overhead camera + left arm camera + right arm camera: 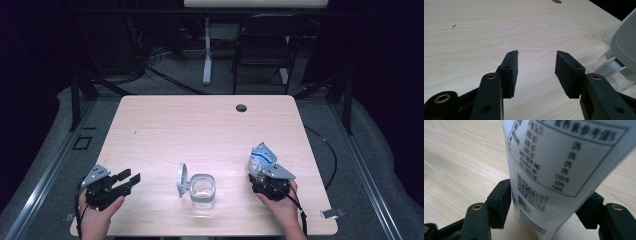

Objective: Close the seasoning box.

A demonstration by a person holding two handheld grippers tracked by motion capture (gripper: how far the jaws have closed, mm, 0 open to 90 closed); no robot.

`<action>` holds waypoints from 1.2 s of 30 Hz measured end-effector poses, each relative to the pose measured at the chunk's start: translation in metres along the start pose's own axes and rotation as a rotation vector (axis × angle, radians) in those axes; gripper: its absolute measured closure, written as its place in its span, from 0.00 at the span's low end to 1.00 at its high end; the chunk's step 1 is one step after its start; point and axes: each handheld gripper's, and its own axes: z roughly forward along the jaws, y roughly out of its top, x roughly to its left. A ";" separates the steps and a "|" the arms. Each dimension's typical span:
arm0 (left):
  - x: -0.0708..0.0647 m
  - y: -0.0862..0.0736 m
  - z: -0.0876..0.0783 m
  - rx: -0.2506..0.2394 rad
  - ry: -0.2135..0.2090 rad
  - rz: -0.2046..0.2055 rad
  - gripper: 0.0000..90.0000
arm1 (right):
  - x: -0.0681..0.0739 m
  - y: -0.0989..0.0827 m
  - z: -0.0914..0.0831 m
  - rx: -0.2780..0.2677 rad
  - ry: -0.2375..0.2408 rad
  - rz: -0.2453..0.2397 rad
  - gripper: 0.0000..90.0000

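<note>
White pouch (pixel 564 165): boxed black-print table, Chinese header characters, column of percentages — several 0%, lower ones blurred. QR code and barcode beneath; digits too small to read.

left claw (pixel 131 178): jaws apart, nothing between | right claw (pixel 260 172): around blue-white pouch (pixel 261 159) | clear jar (pixel 203 191): between, lid up

The high view looked forward and down from above my side of the table (pixel 210 125), far enough to take in its whole top and the floor and chair beyond. The camera on my left gripper (pixel 536 72) sat low, close to the wood, facing along its jaws toward the clear jar (pixel 624 50) at its right edge, which the high view shared. The camera on my right gripper (pixel 544 202) was pressed up near a printed tube (pixel 564 165), the table behind it.
</note>
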 end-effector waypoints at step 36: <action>0.005 -0.002 -0.001 0.010 0.005 -0.008 0.60 | 0.007 -0.003 0.013 -0.009 -0.055 -0.006 0.39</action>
